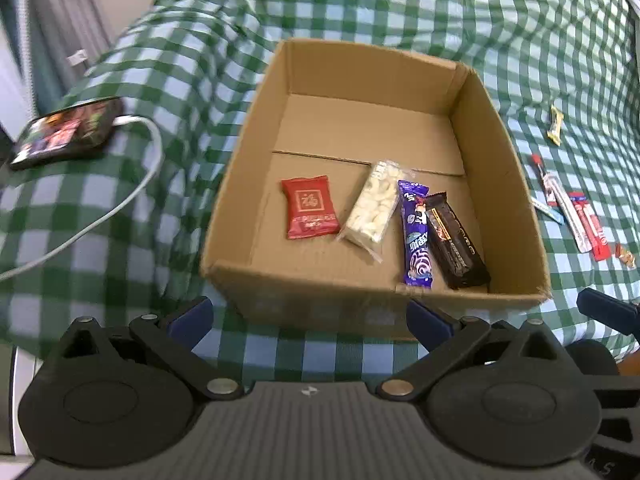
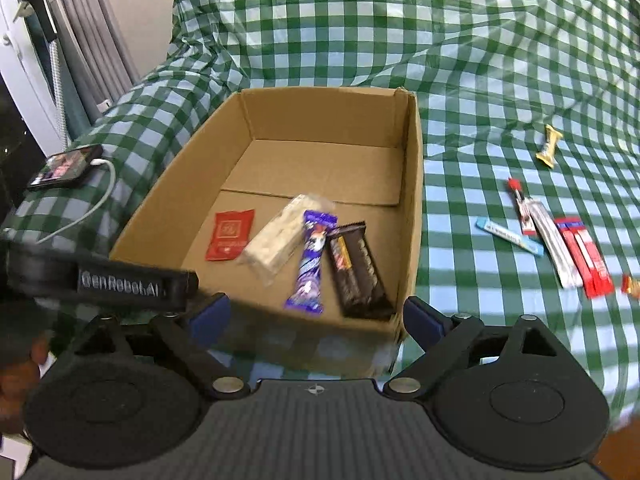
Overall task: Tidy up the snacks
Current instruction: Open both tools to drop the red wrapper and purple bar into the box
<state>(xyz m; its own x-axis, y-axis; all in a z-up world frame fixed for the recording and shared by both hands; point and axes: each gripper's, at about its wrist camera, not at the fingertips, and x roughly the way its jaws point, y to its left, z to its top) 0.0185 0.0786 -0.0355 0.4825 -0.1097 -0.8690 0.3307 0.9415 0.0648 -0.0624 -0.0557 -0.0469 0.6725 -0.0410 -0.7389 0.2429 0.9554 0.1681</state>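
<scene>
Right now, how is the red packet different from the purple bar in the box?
The red packet is short and squarish; the purple bar is long and thin. The red packet lies apart on the left; the purple bar lies against the brown bar. Both lie flat on the floor of the box.

A phone (image 1: 66, 132) with white cable (image 1: 120, 204) lies on the checked cloth (image 1: 360, 4)

soft, even daylight filled both views, brightest on the checked cloth (image 1: 460, 8) toward the far right corner, where the white squares nearly washed out. the cardboard box (image 1: 256, 128) shaded its own floor along the walls. fisheye bending curved the edges and darkened the corners. the right wrist view was smeared, with the wrappers (image 2: 560, 244) blurred.
</scene>
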